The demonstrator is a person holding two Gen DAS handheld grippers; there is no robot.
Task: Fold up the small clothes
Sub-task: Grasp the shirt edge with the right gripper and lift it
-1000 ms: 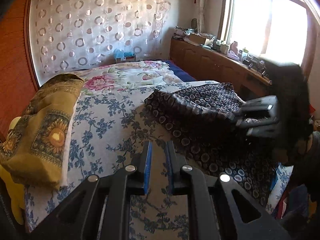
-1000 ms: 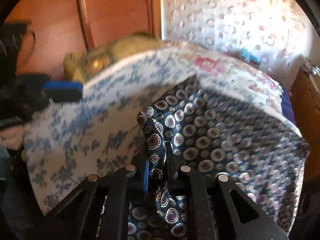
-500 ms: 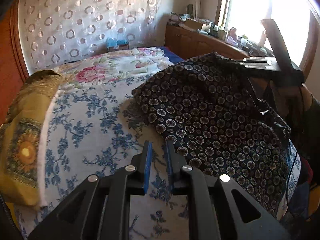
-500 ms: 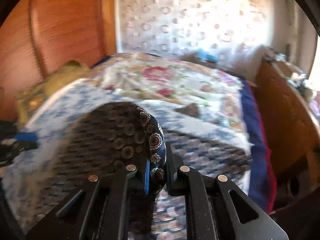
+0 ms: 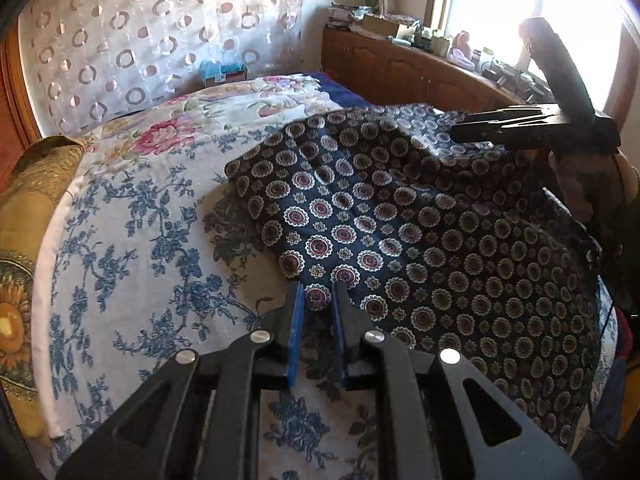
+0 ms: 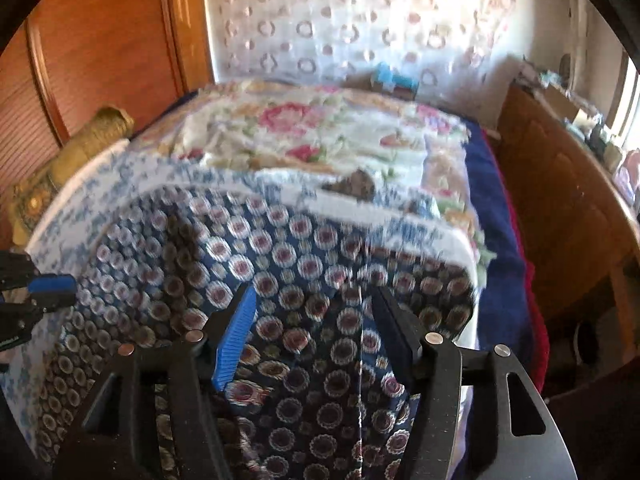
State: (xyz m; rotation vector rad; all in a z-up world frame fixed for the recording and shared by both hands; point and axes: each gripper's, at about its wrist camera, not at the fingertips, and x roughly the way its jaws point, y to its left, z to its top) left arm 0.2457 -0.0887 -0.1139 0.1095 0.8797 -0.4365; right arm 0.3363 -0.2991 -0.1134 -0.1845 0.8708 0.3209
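Garment (image 6: 304, 280) beneath opened right claw (image 6: 314, 300).

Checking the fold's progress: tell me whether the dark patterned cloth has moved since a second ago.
Yes. The cloth has spread leftward over the floral sheet, its edge now reaching the left gripper.

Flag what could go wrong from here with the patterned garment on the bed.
The right claw has just been opening, its pads off the dark patterned garment, so the fold just laid may slacken or lie uneven. The left claw, nearly closed and empty, hovers at the garment's near corner; its gap looks too narrow to take the cloth. The garment's right side drapes toward the bed edge and may slide.
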